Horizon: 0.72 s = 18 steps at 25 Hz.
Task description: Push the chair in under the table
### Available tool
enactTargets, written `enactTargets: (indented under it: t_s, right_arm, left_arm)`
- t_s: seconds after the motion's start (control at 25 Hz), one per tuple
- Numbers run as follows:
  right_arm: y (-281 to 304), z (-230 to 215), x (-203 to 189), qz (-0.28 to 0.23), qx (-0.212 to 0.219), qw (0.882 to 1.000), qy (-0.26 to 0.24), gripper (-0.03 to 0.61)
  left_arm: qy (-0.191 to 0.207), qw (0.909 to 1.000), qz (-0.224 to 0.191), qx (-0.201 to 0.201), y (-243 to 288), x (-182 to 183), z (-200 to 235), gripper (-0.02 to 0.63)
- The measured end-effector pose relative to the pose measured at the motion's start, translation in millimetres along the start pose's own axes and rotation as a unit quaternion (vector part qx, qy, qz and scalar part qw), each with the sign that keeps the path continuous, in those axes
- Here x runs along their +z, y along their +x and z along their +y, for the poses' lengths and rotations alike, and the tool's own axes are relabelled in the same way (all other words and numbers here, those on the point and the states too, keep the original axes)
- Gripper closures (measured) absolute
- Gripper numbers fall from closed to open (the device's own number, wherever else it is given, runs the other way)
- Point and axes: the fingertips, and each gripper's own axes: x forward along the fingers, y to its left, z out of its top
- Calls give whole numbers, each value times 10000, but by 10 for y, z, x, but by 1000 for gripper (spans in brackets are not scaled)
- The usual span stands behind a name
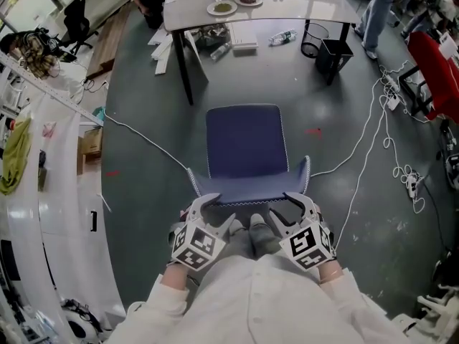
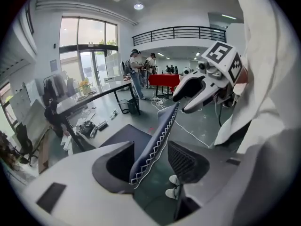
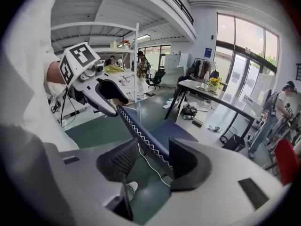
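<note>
A grey-green floor (image 1: 143, 192) runs through an open workroom, with a white counter (image 1: 57, 192) off to the left gripper's outer side and loose white cables (image 1: 373, 135) trailing beyond the right gripper's outer side. Ahead of both grippers stands a pale table (image 1: 301, 9) on black legs, carrying plates (image 1: 222, 8), with a black bin (image 1: 333, 56) beside its right leg. The blue chair (image 1: 244, 149) stands just in front of the grippers, well apart from the table, its seat towards the table and its backrest (image 2: 155, 135) nearest the person. The left gripper (image 1: 215, 213) has its jaws spread wide astride the left end of the backrest's top edge; the right gripper (image 1: 283, 210) is spread the same way over the right end. In each gripper view the zigzag-stitched edge passes between the two jaws with a gap at the ribbed inner pad; whether it touches the outer jaw is hard to tell. The chair's legs are hidden under the seat, and white sleeves (image 1: 251, 299) cover the arms.
</note>
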Motion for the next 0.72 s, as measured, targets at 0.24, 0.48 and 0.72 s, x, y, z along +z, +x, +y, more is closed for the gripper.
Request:
enactTargets:
  t_s: [0.24,0.48,0.72]
  right_arm:
    - [94,-25,21,82,-103,9998,-175,387]
    - [201,-4,-34,267,-97,9987,-419,387]
    - [264,-20,-66,369,-222,9982,-427,388]
  left_arm:
    - [-23,10000,60,-74,63,-7,-5,399]
    - [8,9998,132,-127,138,-33,14,399]
    - [28,9997,195,-140,163,-105,45,399]
